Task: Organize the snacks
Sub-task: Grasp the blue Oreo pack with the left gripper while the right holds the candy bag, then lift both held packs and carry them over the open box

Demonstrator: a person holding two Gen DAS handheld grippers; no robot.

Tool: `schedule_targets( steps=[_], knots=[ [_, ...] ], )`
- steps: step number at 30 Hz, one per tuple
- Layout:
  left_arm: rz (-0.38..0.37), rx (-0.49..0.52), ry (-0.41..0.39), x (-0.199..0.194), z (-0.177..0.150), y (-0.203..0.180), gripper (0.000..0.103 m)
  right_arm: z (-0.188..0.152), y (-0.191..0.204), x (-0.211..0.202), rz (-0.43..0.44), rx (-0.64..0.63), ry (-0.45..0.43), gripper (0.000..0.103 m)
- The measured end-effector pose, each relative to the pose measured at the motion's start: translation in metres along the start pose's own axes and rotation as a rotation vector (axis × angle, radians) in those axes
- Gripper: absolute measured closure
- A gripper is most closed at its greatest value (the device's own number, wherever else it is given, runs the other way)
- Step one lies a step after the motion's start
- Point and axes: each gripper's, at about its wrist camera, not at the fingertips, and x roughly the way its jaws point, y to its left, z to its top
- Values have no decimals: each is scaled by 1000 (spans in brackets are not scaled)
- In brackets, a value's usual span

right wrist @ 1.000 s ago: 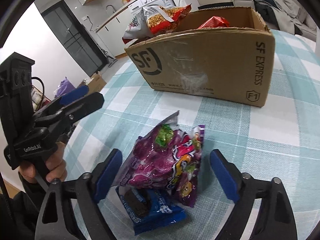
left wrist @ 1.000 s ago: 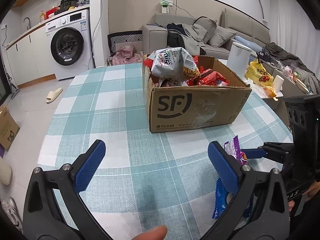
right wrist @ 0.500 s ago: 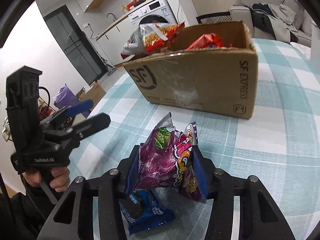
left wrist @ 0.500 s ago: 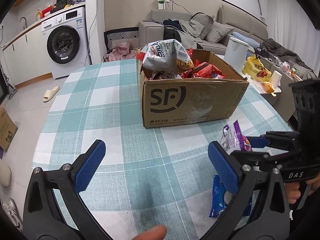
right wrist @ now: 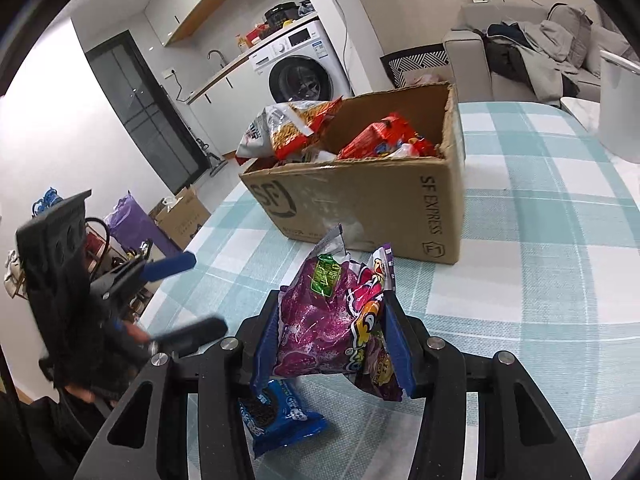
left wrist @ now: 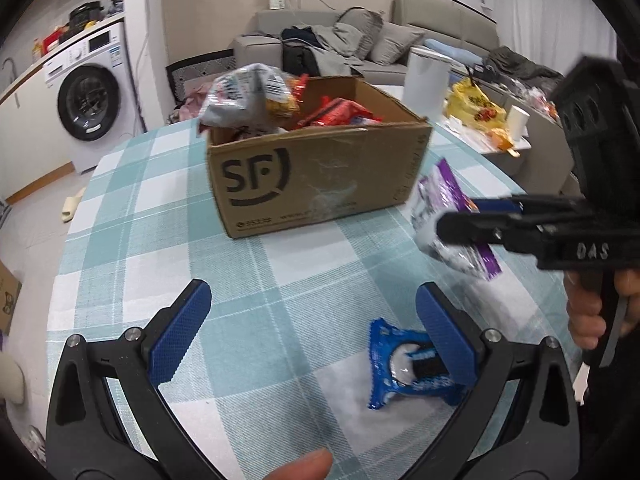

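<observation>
My right gripper [right wrist: 332, 340] is shut on a purple snack bag [right wrist: 328, 320] and holds it above the checked table; from the left wrist view the bag [left wrist: 452, 220] hangs in that gripper [left wrist: 460, 224] right of the box. A blue cookie pack [right wrist: 276, 416] lies on the table under it, also seen in the left wrist view [left wrist: 408, 364] beside my right finger. My left gripper [left wrist: 312, 332] is open and empty over the table. An open SF cardboard box [left wrist: 316, 176] holds several snack bags; in the right wrist view the box [right wrist: 372, 204] stands just beyond the held bag.
The table [left wrist: 120, 208] has a teal and white checked cloth. A white bin [left wrist: 426, 80] stands behind the box. A washing machine [left wrist: 90, 100], a sofa [left wrist: 360, 40] and a cluttered side table [left wrist: 492, 120] lie beyond the table.
My right gripper closed on the purple bag and lifted it off the table, leaving the blue cookie pack behind. My left gripper stayed open and shifted a little.
</observation>
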Motion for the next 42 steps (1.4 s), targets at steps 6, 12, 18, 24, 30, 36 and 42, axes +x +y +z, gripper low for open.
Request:
schedule_targets(
  steps=[6, 12, 18, 24, 30, 36, 42],
  knots=[
    [-34, 90, 56, 6, -9, -26, 1, 1, -2, -7, -9, 9, -11, 54],
    [-65, 158, 107, 10, -20, -44, 1, 0, -1, -6, -10, 10, -8, 54],
    [-105, 183, 167, 18, -29, -55, 1, -1, -1, -3, -10, 9, -4, 54],
    [-97, 219, 204, 26, -37, -65, 1, 0, -3, -3, -11, 13, -5, 54],
    [-96, 234, 232, 34, -42, -68, 7, 0, -4, -3, -10, 13, -3, 54],
    [-178, 226, 253, 33, -45, -67, 49, 0, -4, -3, -9, 13, -2, 54],
    [-178, 174, 205, 24, -38, -54, 53, 1, -3, -7, -7, 14, -17, 54]
  ],
)
